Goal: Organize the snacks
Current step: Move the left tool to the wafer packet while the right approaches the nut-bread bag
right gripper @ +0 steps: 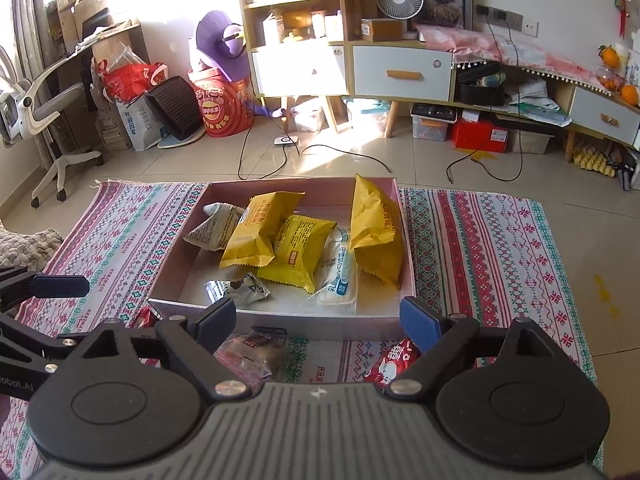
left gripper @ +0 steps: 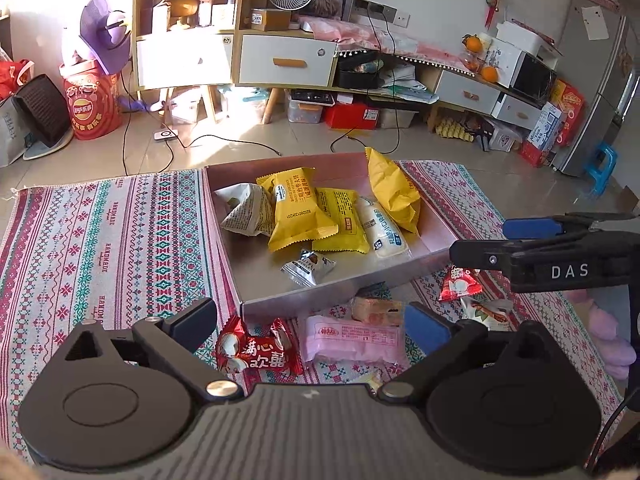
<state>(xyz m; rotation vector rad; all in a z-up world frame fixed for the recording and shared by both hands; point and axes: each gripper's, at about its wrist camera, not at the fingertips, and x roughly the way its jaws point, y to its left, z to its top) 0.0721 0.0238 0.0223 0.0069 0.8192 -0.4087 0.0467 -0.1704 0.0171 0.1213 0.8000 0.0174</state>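
pink box [left gripper: 344, 284]; yellow snack packs [left gripper: 300, 208]; red candy wrapper [left gripper: 256, 350]; red-teal patterned striped cloth [left gripper: 112, 240].
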